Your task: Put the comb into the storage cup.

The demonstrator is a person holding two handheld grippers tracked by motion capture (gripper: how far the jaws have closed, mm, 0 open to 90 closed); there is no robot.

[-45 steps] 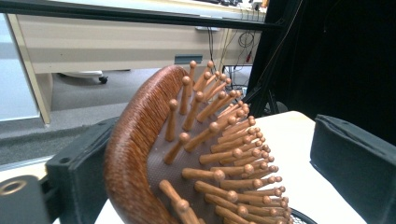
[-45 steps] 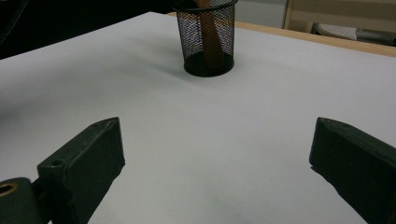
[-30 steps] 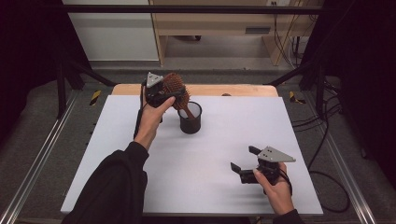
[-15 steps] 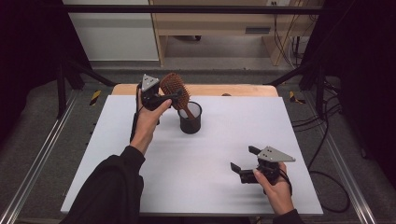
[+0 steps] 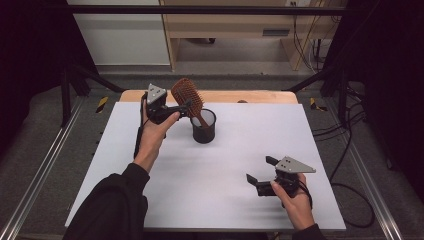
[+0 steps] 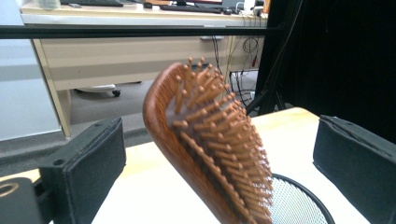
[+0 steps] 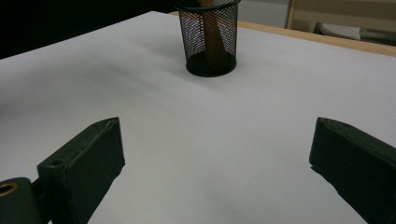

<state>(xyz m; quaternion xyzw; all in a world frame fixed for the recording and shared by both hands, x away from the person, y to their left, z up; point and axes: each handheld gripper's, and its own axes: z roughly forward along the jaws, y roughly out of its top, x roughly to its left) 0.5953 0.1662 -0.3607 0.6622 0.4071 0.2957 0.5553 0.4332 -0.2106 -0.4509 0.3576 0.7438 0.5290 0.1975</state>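
The hairbrush (image 5: 189, 96) stands handle-down in the mesh cup (image 5: 204, 127), head tilted between the wide left tongs (image 5: 176, 107); the right tongs (image 5: 262, 175) gape well apart.

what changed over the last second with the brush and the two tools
The left tool let go of the hairbrush and drew back a little toward the left; its jaws now stand open on either side of the brush head. The brush stays handle-down in the mesh cup. The right tool stayed open and in place.
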